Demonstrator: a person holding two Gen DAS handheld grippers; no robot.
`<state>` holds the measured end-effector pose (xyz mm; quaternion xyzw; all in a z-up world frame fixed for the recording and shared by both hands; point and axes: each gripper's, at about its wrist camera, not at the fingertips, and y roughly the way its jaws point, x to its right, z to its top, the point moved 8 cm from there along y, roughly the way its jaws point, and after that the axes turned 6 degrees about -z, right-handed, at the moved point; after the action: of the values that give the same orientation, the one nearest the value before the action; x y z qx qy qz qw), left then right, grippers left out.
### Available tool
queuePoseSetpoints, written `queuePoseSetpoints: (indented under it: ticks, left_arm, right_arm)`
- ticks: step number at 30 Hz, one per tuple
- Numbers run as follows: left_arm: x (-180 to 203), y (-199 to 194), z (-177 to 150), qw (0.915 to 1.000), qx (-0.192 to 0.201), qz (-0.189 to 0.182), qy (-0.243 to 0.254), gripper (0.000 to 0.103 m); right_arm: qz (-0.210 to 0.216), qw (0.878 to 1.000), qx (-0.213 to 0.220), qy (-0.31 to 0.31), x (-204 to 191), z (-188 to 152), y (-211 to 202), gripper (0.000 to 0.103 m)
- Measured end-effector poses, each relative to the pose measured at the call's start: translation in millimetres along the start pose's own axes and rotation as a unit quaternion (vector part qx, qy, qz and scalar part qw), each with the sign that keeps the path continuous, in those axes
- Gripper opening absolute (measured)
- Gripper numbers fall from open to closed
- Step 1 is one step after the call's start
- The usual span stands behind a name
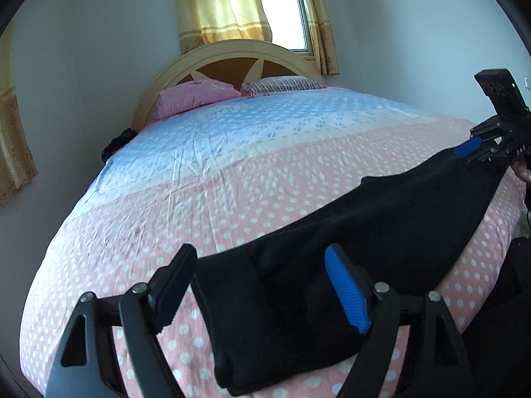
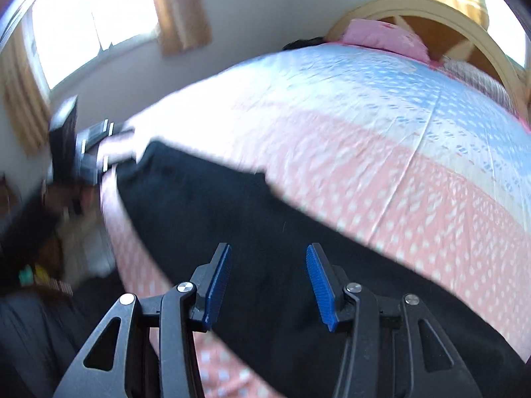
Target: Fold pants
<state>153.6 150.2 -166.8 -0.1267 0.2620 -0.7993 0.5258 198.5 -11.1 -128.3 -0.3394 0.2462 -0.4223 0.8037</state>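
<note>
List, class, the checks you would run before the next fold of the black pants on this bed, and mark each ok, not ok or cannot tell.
1. Left gripper open, pads off the cloth: ok.
2. Right gripper open, nothing clamped: ok.
3. Black pants lying on the bed sheet: ok.
4. Pants lying flat, without wrinkles: cannot tell, the cloth is too dark.
5. Sheet beside the pants bare, room for folding: ok.
6. Right wrist view sharp: not ok, blurred.

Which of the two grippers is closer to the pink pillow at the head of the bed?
Left. The left gripper is on the pink pillow's side of the bed; the right gripper is across on the striped pillow's side.
</note>
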Motion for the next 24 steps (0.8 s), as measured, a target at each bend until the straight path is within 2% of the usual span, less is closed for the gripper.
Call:
queuePoseSetpoints:
  ticks: [2, 5, 6, 8, 12, 14, 15, 16, 18, 21, 22, 24]
  left_arm:
    - [3.1, 10.8, -2.2, 0.9999, -0.009, 0.009, 0.009, 0.082]
    - [5.7, 28.1, -15.3, 0.9971, -0.040, 0.051, 0.039, 0.082]
    - [6.3, 32.5, -17.5, 0.9965, -0.047, 0.055, 0.043, 0.082]
    - [9.4, 39.7, -26.3, 0.9957, -0.063, 0.050, 0.045, 0.082]
    - [3.6, 36.8, -30.3, 0.9969, -0.060, 0.043, 0.029, 0.083]
    - [0.0, 35.7, -31.1, 0.9976, -0.057, 0.037, 0.014, 0.084]
    - [-2.3, 34.9, -31.8, 0.9978, -0.056, 0.035, 0.007, 0.084]
    - [-3.3, 33.8, -32.3, 0.9979, -0.054, 0.034, 0.001, 0.084]
    - [-5.1, 30.6, -31.6, 0.9981, -0.050, 0.037, -0.007, 0.084]
    - [-11.9, 28.3, -29.7, 0.9967, -0.049, 0.064, -0.004, 0.088]
    - [-14.1, 30.1, -31.6, 0.9960, -0.055, 0.069, -0.006, 0.092]
    - [-17.4, 33.1, -35.9, 0.9960, -0.065, 0.058, -0.017, 0.092]
  right_arm:
    - [0.018, 0.999, -0.003, 0.034, 2.4, 17.4, 17.9, 0.047]
    - [0.062, 0.993, -0.017, 0.095, 7.7, 35.0, 46.9, 0.043]
    - [0.074, 0.991, -0.023, 0.111, 7.6, 39.7, 57.8, 0.041]
    - [0.094, 0.985, -0.037, 0.141, 6.6, 45.5, 77.1, 0.037]
    - [0.127, 0.972, -0.075, 0.180, -2.0, 49.0, 116.4, 0.036]
    - [0.149, 0.965, -0.097, 0.192, -9.7, 47.2, 129.4, 0.029]
    - [0.160, 0.961, -0.111, 0.196, -15.3, 45.2, 136.4, 0.020]
    - [0.162, 0.961, -0.117, 0.193, -17.2, 43.9, 138.8, 0.012]
    - [0.151, 0.966, -0.110, 0.178, -24.3, 45.8, 135.8, 0.008]
    - [0.130, 0.973, -0.061, 0.181, -20.5, 62.2, 118.9, 0.005]
    - [0.122, 0.974, -0.055, 0.183, -15.7, 66.0, 118.4, 0.005]
    - [0.096, 0.975, -0.069, 0.186, -11.3, 63.2, 129.2, 0.005]
